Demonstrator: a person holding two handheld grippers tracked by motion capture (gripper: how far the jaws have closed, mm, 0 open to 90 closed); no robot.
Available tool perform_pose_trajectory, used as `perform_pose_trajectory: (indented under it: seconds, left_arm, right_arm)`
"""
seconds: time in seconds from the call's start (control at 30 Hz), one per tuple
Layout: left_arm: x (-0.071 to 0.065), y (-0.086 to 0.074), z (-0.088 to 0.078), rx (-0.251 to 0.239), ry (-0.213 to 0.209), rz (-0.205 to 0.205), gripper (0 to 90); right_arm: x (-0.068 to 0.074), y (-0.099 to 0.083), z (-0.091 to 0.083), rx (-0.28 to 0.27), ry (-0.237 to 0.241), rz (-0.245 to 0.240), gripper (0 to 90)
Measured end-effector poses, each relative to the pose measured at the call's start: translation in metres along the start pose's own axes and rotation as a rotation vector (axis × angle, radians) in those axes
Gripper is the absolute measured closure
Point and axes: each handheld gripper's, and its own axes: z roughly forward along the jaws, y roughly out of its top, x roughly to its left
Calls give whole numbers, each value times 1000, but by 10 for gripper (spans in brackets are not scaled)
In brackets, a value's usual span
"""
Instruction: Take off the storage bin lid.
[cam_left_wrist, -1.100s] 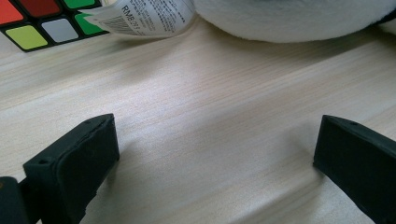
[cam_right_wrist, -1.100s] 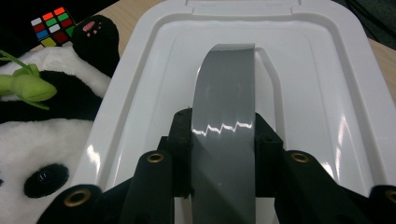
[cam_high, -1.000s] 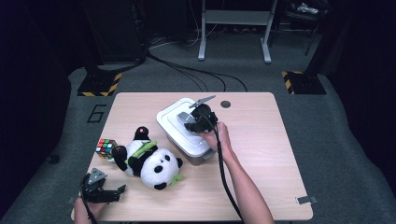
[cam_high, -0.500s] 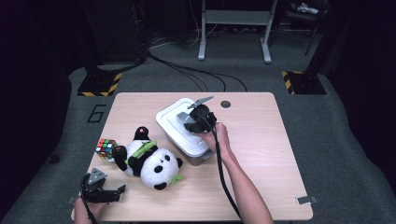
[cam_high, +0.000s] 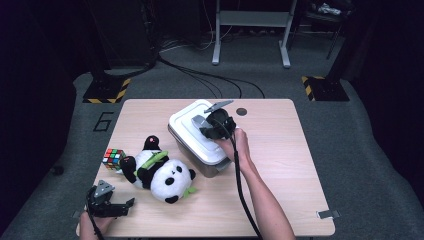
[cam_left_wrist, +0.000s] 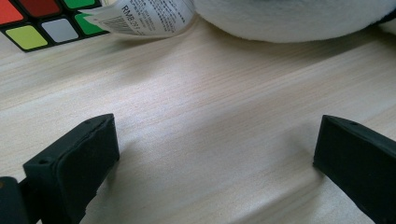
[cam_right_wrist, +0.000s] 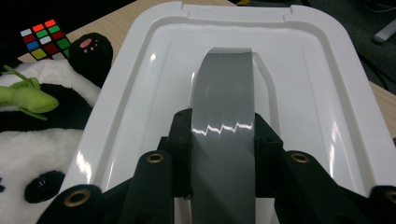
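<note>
A white-lidded storage box (cam_high: 189, 131) stands mid-table. On its lid (cam_right_wrist: 327, 93) arches a grey handle (cam_right_wrist: 224, 107), and my right gripper (cam_right_wrist: 223, 140) is shut on that handle, one pad on each side. In the high view the right gripper (cam_high: 210, 128) sits on top of the box. A plush panda (cam_high: 162, 172) lies left of the box, beside a colour cube (cam_high: 113, 158). My left gripper (cam_high: 120, 206) rests at the table's front left corner, open, with bare wood between its jaws. Its own view shows the left gripper (cam_left_wrist: 215, 144), the cube (cam_left_wrist: 42, 21) and the panda's tag (cam_left_wrist: 144, 18).
The wooden table (cam_high: 280, 165) has free room right of the box and along the front. A dark round hole (cam_high: 242, 111) marks the back edge. Cables and stand legs lie on the grey floor (cam_high: 360, 130) behind.
</note>
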Motion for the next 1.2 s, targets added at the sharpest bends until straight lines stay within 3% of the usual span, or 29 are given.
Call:
perform_pose_trajectory:
  seconds: [0.13,0.43,0.5,0.73,0.77,0.9,0.93,0.97,1.13,1.2]
  left_arm:
    - [0,0,0,0,0,0,0]
    - [0,0,0,-1,0,-1,0]
    - [0,0,0,-1,0,-1,0]
    - [0,0,0,-2,-1,-5,0]
    - [-1,0,0,-3,-2,-10,0]
    - [0,0,-1,9,-4,6,0]
    - [0,0,-1,9,-3,5,0]
    - [1,0,-1,9,-1,9,0]
    - [1,0,-1,10,1,13,0]
    - [0,0,0,-2,1,-1,0]
  right_arm:
    - [-2,0,-9,-14,-9,-23,669]
    - [-6,2,-30,-38,-30,-6,668]
    - [-10,1,-34,-51,-38,-30,668]
    - [-17,-1,-46,-63,-70,2,668]
    - [-20,-2,-48,-69,-75,-12,668]
    - [-24,-4,-55,-67,-92,19,668]
    - [-27,-5,-57,-72,-95,1,668]
    - [-27,-6,-58,-73,-101,25,668]
    - [-36,-11,-69,-75,-125,24,668]
    - [-40,-14,-73,-77,-138,29,668]
